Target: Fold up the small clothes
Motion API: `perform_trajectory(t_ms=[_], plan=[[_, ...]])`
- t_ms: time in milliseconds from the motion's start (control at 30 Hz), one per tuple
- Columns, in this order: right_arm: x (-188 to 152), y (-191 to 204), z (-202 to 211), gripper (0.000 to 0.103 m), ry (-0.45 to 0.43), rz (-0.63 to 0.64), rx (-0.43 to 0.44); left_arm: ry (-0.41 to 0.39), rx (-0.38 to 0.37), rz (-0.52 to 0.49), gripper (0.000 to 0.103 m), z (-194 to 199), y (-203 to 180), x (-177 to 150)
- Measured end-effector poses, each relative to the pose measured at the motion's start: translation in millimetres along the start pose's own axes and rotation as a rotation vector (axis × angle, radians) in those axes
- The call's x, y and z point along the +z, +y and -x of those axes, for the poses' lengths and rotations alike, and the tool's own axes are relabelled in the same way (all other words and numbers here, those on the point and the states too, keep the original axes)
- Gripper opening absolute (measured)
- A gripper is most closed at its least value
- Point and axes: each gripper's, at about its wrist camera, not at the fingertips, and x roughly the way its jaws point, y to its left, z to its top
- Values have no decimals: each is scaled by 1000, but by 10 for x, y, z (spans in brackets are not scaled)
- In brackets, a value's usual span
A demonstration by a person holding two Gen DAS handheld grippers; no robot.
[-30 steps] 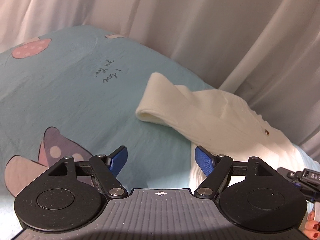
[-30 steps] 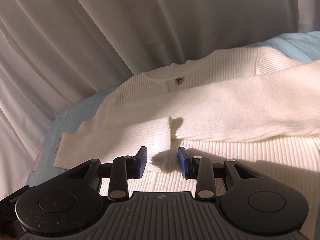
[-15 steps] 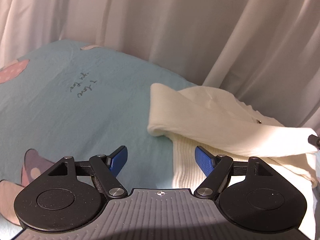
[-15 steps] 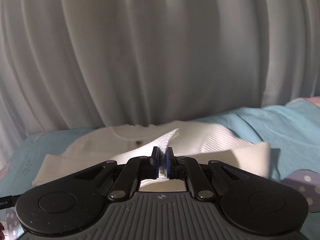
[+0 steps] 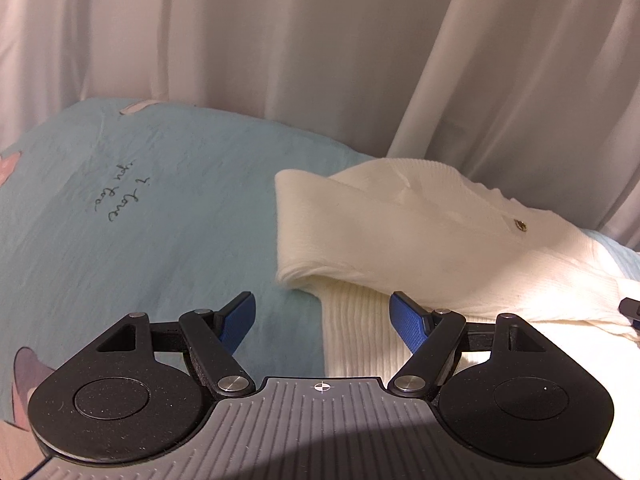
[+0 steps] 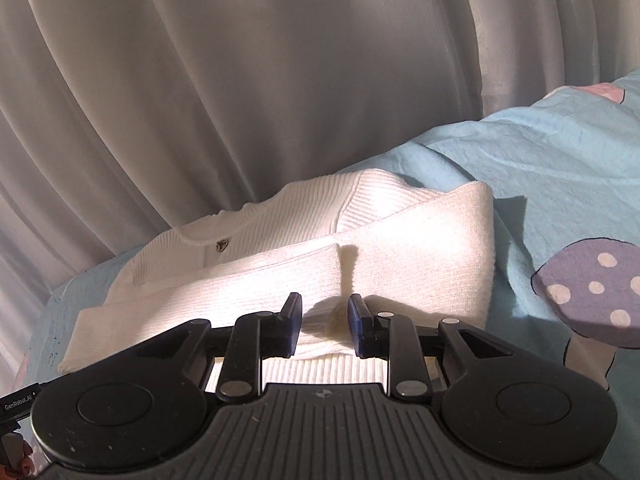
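Left wrist view, nearest first: left hand-held gripper (image 5: 322,316) has its blue pads spread wide and holds nothing; the right-side pad sits over the ribbed hem of the white cardigan (image 5: 424,240), the left-side pad over bare bed sheet (image 5: 160,216). Right wrist view, nearest first: right hand-held gripper (image 6: 323,322) has its jaws parted with a moderate gap, gripping nothing; a small raised bump of knit lies between the pads, contact not confirmable. Just beyond, the cardigan (image 6: 280,280) lies on the light-blue sheet (image 6: 540,168) with both sleeves laid across the chest; the two cuff ends meet near the middle, one casting a short shadow onto the other. A brass-coloured button (image 6: 222,245) sits below the neckline. A mushroom print (image 6: 592,292) shows on the sheet to the right of the garment. Pleated curtain (image 6: 280,80) closes the background in both views. Judgement: sleeve folds look done; the hem-to-collar fold remains. Risks: (1) pinching only the top layer at the hem would lift one ply and leave the back panel behind, causing a skewed fold; (2) the sleeves rest loose, so a fast lift could slide them off the chest; (3) the left hand-held gripper straddles the garment edge and may catch sheet along with knit; (4) the soft bed gives under pressure, so a deep grab could bunch the ribbing.
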Motion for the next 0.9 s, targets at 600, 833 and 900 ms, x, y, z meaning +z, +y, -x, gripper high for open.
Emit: perform_trajectory(t_ms=[600,833,900], plan=[[173,192,65,6,-148,262,-240,0,29,-46,79,-151,-18,36],[133,-20,169,9,-188,235,-327,-26,21,-3,79,-15,-1,117],[134,-50,231,10,-210,182,-309,-77,21,0,79,91,-15,180]])
